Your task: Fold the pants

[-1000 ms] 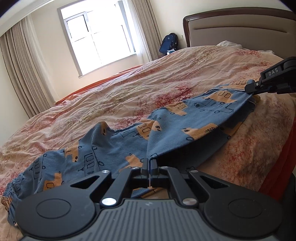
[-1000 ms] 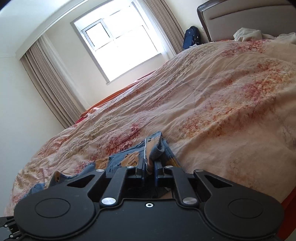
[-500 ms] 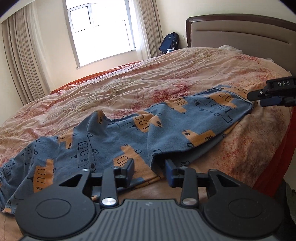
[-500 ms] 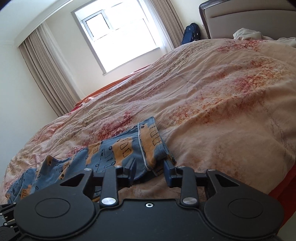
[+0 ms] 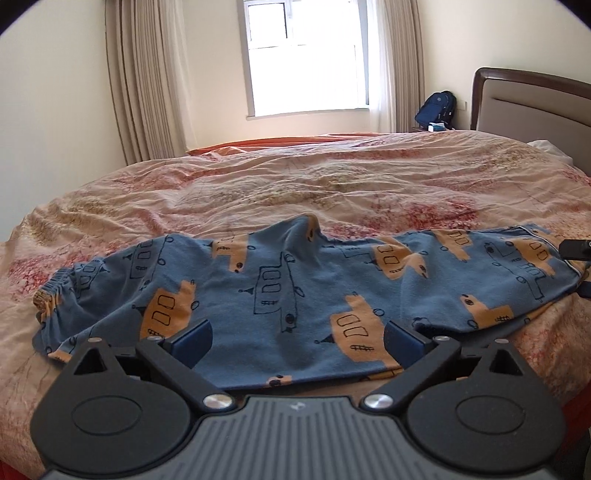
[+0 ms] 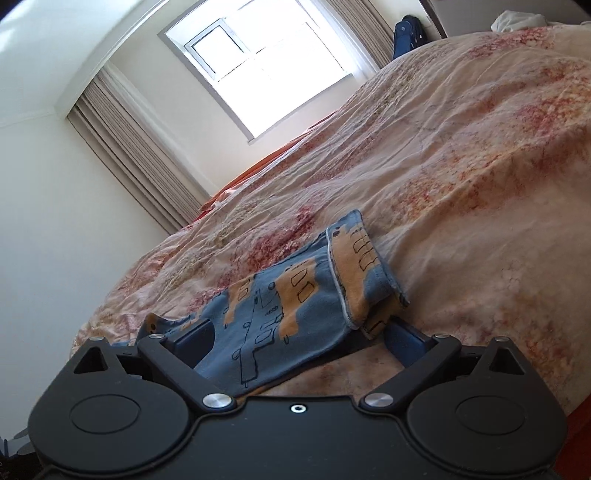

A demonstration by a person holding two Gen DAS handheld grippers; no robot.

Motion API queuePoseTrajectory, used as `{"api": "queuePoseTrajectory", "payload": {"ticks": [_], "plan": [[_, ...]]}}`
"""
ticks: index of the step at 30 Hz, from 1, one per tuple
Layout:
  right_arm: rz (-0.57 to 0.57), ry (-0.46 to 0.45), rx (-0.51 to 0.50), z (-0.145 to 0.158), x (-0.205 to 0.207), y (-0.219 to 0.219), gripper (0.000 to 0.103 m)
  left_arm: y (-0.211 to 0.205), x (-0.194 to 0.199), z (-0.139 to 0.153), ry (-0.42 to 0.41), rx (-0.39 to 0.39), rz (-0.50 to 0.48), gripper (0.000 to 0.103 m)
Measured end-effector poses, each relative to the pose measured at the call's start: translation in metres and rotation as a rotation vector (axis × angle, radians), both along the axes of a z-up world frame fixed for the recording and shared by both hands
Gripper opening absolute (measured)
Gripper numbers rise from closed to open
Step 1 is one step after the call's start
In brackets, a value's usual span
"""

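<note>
A floral quilt (image 5: 332,184) covers the bed; curtains (image 5: 147,81) flank the window (image 5: 306,55), backpack (image 5: 437,107) beside headboard (image 5: 535,99).

No readable text, labels, brands or numbers in either view. Only a small embossed logo mark on the grey ribbed housing (image 5: 295,406) in the left wrist view, not legible as letters.

We note a bed (image 5: 332,177) covered by a creased quilt (image 5: 406,192) with a pink and red floral print; an orange sheet (image 5: 280,142) shows along its far edge. Blue pants (image 5: 295,295) with orange patches lie flat across the near side of the quilt, elastic waistband at the left end. A white cloth (image 6: 517,20) rests near the headboard (image 5: 535,107).
</note>
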State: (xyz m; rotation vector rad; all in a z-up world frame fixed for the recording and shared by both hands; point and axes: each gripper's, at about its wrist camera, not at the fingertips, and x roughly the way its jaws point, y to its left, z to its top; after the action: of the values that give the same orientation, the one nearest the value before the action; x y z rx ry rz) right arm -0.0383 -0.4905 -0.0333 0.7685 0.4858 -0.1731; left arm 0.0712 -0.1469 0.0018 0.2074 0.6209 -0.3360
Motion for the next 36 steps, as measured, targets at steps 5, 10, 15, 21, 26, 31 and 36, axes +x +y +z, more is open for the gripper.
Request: {"api": "queuePoseTrajectory", "payload": {"ticks": [5,10,15,21,26,31,36], "plan": [[-0.207,0.004,0.138,-0.012,-0.010,-0.024,0.028,0.015,0.006,0.000,0.024,-0.018,0.069,0.101],[-0.209,0.003,0.098,-0.008,-0.007,-0.022,0.014,0.020,0.007,0.004,0.016,-0.012,0.102,0.101],[-0.240,-0.102,-0.004,0.028,-0.018,-0.031,0.012,0.022,0.007,0.011,-0.013,-0.003,0.111,0.101],[-0.254,-0.061,-0.056,0.030,-0.025,-0.057,0.012,0.041,0.018,0.005,0.007,-0.009,0.182,0.101],[-0.268,0.006,-0.052,0.001,-0.027,-0.046,0.014,0.090,0.031,0.007,-0.018,-0.032,0.321,0.101],[-0.296,0.022,-0.074,-0.001,-0.027,-0.039,0.015,0.162,0.075,0.005,-0.071,-0.002,0.469,0.100],[-0.326,0.044,-0.110,0.002,-0.021,-0.031,0.017,0.201,0.120,-0.005,0.018,-0.031,0.476,0.087]]}}
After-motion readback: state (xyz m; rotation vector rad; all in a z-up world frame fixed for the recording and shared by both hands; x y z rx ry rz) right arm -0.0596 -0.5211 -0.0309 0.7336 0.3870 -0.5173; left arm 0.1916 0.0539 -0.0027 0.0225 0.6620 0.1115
